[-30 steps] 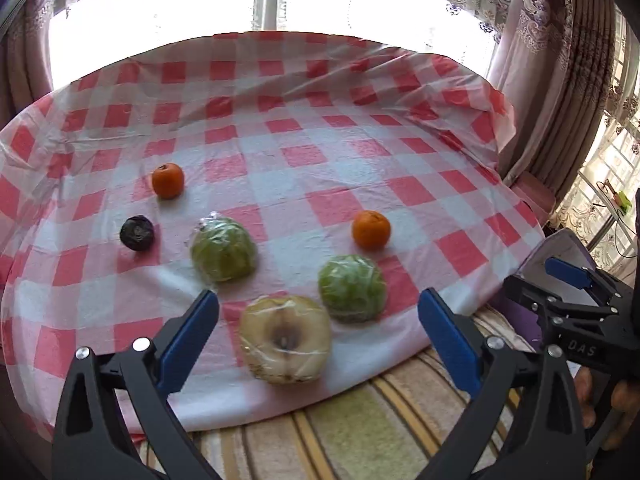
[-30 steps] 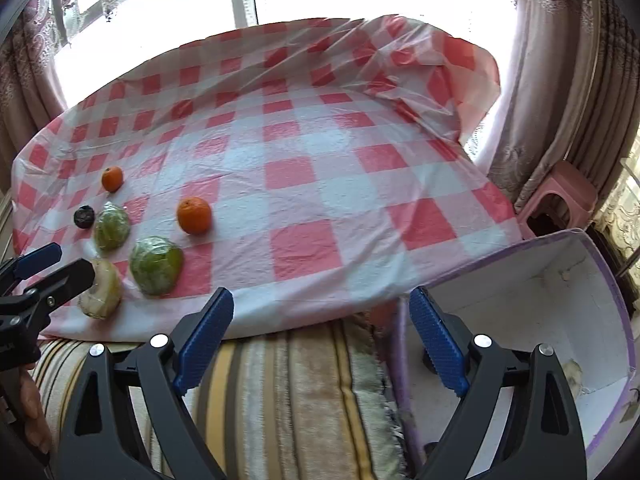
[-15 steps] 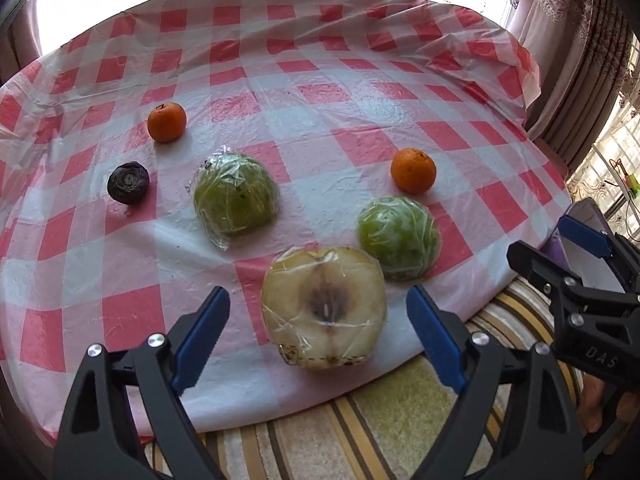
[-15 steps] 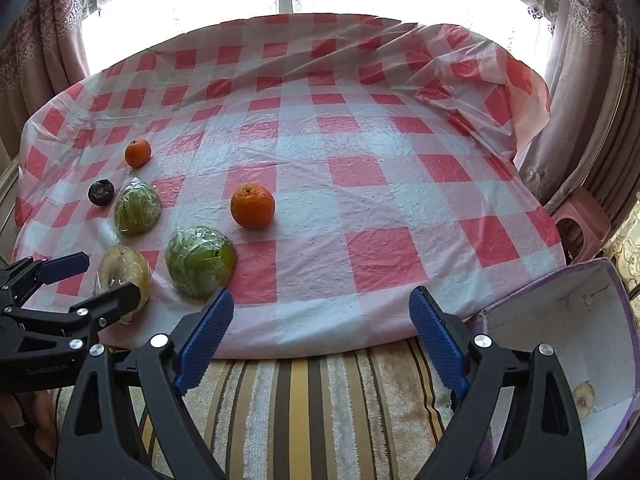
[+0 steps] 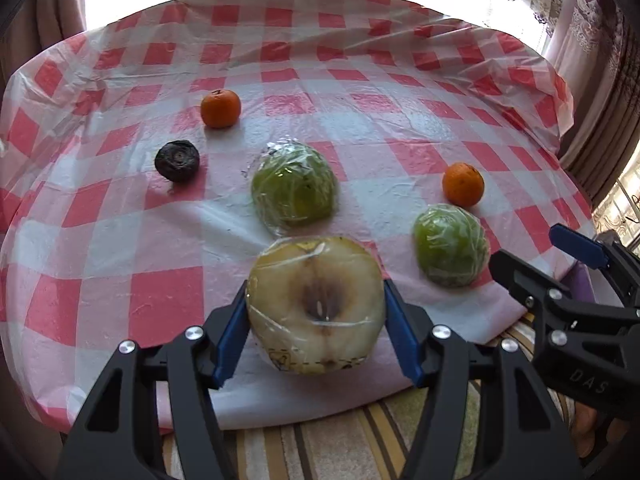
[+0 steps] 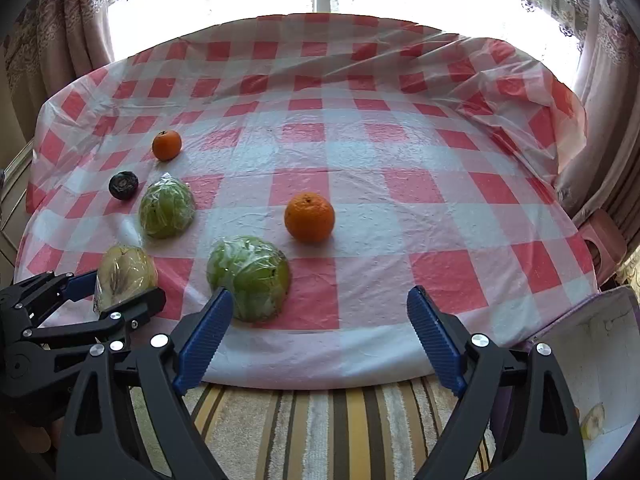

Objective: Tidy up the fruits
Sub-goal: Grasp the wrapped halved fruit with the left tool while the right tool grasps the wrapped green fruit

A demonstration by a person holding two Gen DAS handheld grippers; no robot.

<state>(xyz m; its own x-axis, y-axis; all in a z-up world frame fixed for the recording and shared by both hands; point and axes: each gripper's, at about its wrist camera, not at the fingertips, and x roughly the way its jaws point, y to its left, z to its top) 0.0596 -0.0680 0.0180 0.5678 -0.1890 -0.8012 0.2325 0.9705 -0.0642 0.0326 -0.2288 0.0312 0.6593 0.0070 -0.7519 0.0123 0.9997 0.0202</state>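
on the table sits a red-and-white checked cloth (image 6: 360, 200), all the fruit toward its near left part. beside the near right edge, a white box (image 6: 600, 360) with a purple rim, one pale fruit piece (image 6: 592, 420) inside. striped rug (image 6: 320, 432) below the cloth edge.

left gripper (image 5: 316, 320): blue pads pressed on both sides of the wrapped cut apple half (image 5: 314, 308), cut face toward the camera, at the near edge. right gripper (image 6: 316, 336): jaws wide apart, holding nothing, its left pad just beside a wrapped green half (image 6: 248, 276).

second wrapped green half (image 6: 166, 210) is farther left. one orange (image 6: 309, 217) just beyond the nearer green half, a smaller orange (image 6: 167, 145) far left. dark shrivelled fruit (image 6: 123, 185) sits between the small orange and the second green half.
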